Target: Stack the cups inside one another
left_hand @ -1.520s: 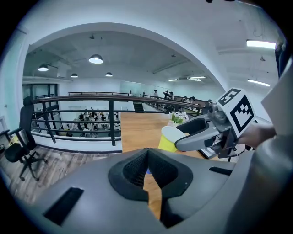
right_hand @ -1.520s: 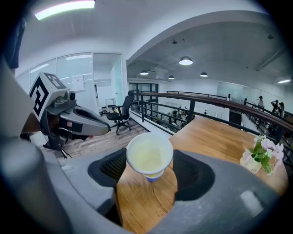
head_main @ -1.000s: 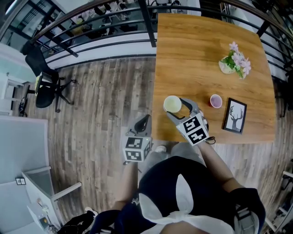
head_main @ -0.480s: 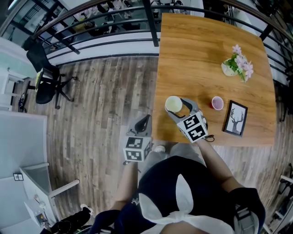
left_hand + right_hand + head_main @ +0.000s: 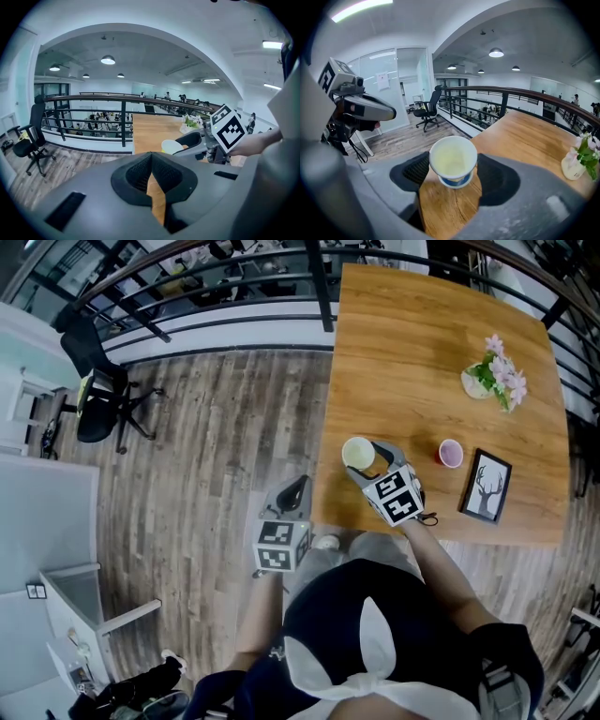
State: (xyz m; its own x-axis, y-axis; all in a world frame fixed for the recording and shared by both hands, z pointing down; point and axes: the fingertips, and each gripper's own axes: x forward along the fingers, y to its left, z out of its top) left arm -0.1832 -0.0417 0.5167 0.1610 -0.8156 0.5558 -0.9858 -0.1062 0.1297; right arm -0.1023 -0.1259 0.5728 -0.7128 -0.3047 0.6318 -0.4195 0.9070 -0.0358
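Main risk: the yellow cup [image 5: 358, 453] looks like a light, thin-walled paper cup. Too much closing force from the right claw [image 5: 453, 165] is likely to buckle its wall. Too little would let it slip or tip when you raise it. The cup stands near the edge of the table [image 5: 422, 324] on the claw's left, so a sideways drag could send it to the floor. The pink cup [image 5: 450, 453] sits well apart on the claw's right, with a framed picture [image 5: 486, 488] just beside it. A wide swing could knock either one. Judge which cup is wider before nesting, because forcing the larger into the smaller would topple both. The right claw's jaws stand one on each side of the yellow cup and, as far as the right gripper view shows, close against its wall. The cup is upright between the pads. The left claw [image 5: 152, 161] has its jaws together on nothing and hangs off the table, left of the right claw.
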